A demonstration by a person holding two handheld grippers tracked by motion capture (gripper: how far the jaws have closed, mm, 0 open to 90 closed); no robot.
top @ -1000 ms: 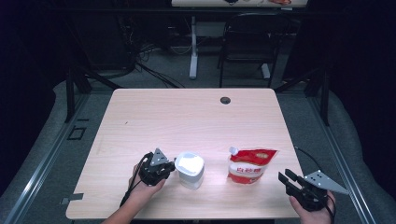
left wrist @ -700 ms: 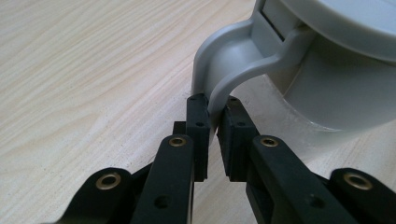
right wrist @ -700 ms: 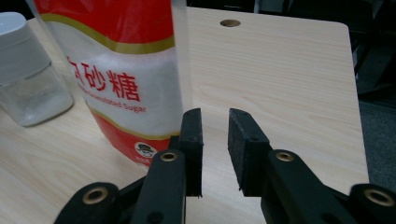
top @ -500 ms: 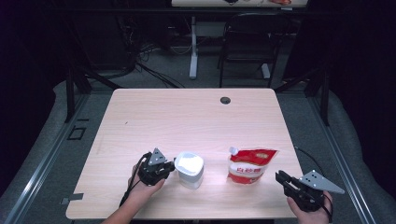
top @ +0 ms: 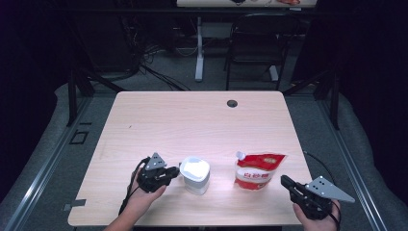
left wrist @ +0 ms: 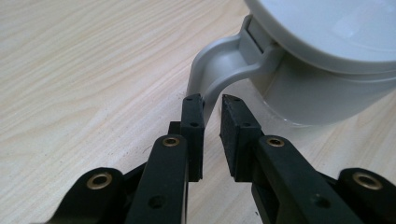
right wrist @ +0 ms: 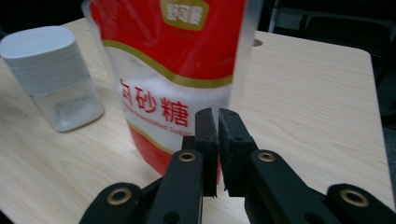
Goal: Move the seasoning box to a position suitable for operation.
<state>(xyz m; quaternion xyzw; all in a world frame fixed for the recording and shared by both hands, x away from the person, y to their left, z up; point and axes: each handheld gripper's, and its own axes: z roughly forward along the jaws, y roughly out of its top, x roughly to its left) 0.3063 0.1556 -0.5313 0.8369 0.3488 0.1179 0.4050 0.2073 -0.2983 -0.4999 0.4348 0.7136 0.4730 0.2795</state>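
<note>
A clear container with a grey lid (top: 196, 174) (left wrist: 327, 60) stands near the table's front edge. My left gripper (top: 177, 172) (left wrist: 212, 100) lies beside it, on its left. The jaws have just been opening and stand a little apart, with the foot of the lid's grey handle (left wrist: 219, 60) at their tips and no pad pressing on it. A red and white sugar pouch (top: 257, 172) (right wrist: 173, 70) stands to the right. My right gripper (top: 285, 181) (right wrist: 218, 112) has just been closing and is shut by the pouch's right edge. I cannot tell whether it pinches that edge.
The wooden table (top: 192, 120) has a cable hole (top: 232, 103) near its far edge. A dark chair (top: 255, 43) and a white desk leg (top: 198, 53) stand beyond it. In the right gripper view the container (right wrist: 51, 74) is left of the pouch.
The right gripper has moved left toward the pouch and its jaws have closed. The left gripper stays by the container.
</note>
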